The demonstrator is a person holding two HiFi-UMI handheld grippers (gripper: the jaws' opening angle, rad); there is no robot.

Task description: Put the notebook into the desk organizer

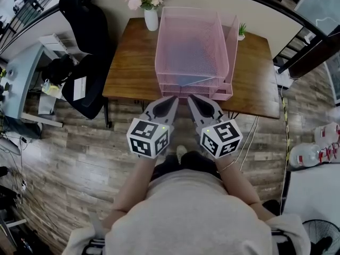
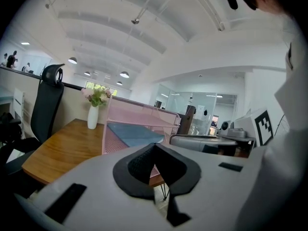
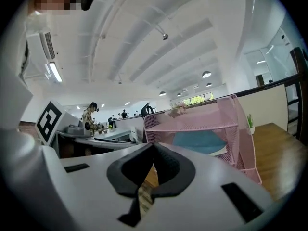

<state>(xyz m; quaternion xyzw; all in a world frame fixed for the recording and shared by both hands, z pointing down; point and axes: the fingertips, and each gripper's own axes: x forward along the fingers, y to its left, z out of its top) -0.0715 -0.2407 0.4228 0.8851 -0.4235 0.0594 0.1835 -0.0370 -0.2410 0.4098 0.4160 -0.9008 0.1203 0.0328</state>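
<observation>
The thin blue soft-cover notebook (image 1: 187, 62) should be light and a little floppy. Its smooth cover could slide, so I would pinch it at the free edge or corner facing me. It looks flat and plain blue with pale page edges, and it lies inside one of the trays of the pink wire-mesh desk organizer (image 1: 159, 41). The organizer stands mid-way along the brown wooden table (image 1: 125, 73), reaching towards its front edge. My left claw (image 1: 174, 99) and right claw (image 1: 192, 99) are both clenched on nothing, near that front edge.

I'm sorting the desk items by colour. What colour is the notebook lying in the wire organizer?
The notebook is blue; it shows best in the left gripper view.
</observation>
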